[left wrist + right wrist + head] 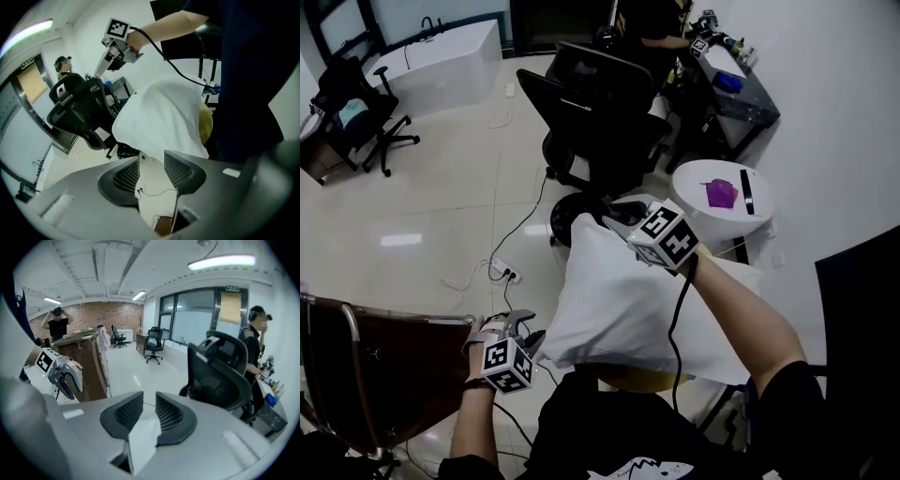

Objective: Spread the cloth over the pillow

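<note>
The white cloth [637,309] fills the middle of the head view, draped over the yellow pillow [639,380]. Only a sliver of pillow shows there, under the cloth's 6 o'clock edge. The left gripper view adds a rounded yellow bulge of it at the cloth's 3 o'clock side. A black office chair [600,112] stands at 12 o'clock from the cloth, and a round white table [694,183] bearing a purple object [720,194] sits at 2 o'clock. The right gripper view alone shows the room beyond: a brick wall, glass partitions, a person [58,324] at 9 o'clock and another [255,343] at 3 o'clock beside the chair. The right gripper [619,217] is at the cloth's 12 o'clock edge. Its own view shows what the head view cannot: jaws moderately apart, with a fold of cloth lying in the gap near their base, against the right-hand jaw. The left gripper [530,328] hangs just off the cloth's 8 o'clock corner. Its jaws are wide apart, with only floor and a power strip [508,274] seen between them.
</note>
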Demonstrator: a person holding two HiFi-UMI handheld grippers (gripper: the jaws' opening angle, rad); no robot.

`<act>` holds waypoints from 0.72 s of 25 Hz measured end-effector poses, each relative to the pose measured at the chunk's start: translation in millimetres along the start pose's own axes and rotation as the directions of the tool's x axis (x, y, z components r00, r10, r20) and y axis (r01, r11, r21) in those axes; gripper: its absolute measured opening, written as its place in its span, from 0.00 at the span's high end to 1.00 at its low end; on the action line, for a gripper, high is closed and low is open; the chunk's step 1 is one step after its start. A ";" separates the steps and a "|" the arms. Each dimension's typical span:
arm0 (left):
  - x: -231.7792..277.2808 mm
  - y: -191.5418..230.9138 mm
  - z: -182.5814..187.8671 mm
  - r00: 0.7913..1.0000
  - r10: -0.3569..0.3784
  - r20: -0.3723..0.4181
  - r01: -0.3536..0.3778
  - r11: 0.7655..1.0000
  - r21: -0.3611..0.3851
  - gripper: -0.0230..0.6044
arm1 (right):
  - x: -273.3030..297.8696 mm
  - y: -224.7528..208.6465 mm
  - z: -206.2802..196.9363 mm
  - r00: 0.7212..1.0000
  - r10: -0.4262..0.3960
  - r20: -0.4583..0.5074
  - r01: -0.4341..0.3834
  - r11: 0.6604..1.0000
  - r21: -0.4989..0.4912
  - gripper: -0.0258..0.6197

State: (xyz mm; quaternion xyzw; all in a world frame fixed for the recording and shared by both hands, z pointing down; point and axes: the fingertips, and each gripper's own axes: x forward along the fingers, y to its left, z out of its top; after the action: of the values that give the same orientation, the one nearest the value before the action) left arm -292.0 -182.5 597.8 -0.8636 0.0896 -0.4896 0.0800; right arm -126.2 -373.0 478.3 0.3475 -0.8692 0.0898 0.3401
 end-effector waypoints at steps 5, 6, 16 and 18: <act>-18.3 2.2 65.1 0.990 0.081 0.111 -0.087 0.995 0.049 0.72 | -89.3 8.2 -0.9 0.988 -0.085 0.130 0.082 0.996 0.025 0.95; -21.9 1.9 78.0 0.986 0.098 0.133 -0.106 0.993 0.052 0.72 | -107.2 10.8 -4.7 0.984 -0.101 0.146 0.098 0.995 0.023 0.95; -27.6 -53.1 181.0 0.967 0.085 0.240 -0.122 0.982 0.141 0.68 | -263.5 54.1 -112.0 0.944 -0.265 0.197 0.245 0.962 0.122 0.95; -26.4 -68.9 195.8 0.967 0.067 0.245 -0.110 0.980 0.165 0.68 | -288.2 67.9 -140.3 0.937 -0.294 0.188 0.263 0.950 0.170 0.95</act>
State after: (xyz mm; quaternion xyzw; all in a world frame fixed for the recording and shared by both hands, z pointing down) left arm -131.7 -99.6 492.0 -0.9006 0.0741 -0.3845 0.1887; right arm 54.8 -111.0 401.0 0.4983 -0.8335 0.0651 0.2296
